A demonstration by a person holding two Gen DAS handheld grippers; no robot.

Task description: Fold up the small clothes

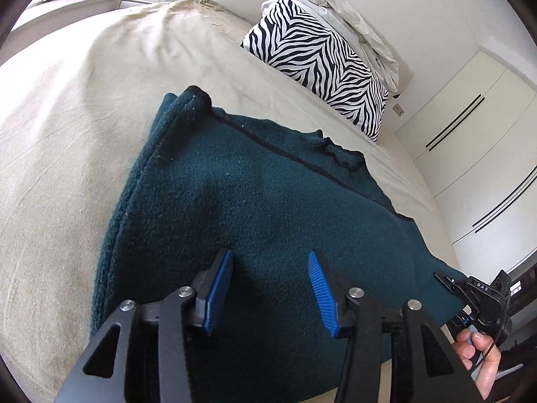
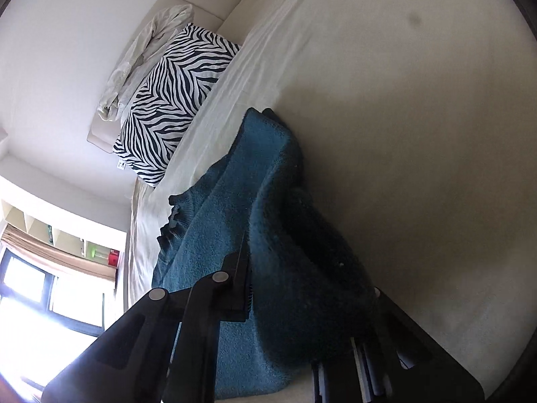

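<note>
A dark teal knit sweater (image 1: 255,201) lies on the beige bed sheet (image 1: 67,134), its left side folded over along a seam. My left gripper (image 1: 270,288) is open with blue pads, hovering just above the sweater's near part. My right gripper (image 1: 446,280) shows at the sweater's right edge in the left wrist view. In the right wrist view the sweater (image 2: 255,221) is bunched and draped over my right gripper (image 2: 268,275), whose fingers are closed on a fold of it. One finger is hidden under the cloth.
A zebra-print pillow (image 1: 319,63) and a crumpled cream cloth (image 1: 352,23) lie at the head of the bed. White wardrobe doors (image 1: 476,141) stand to the right. A window (image 2: 40,285) shows in the right wrist view.
</note>
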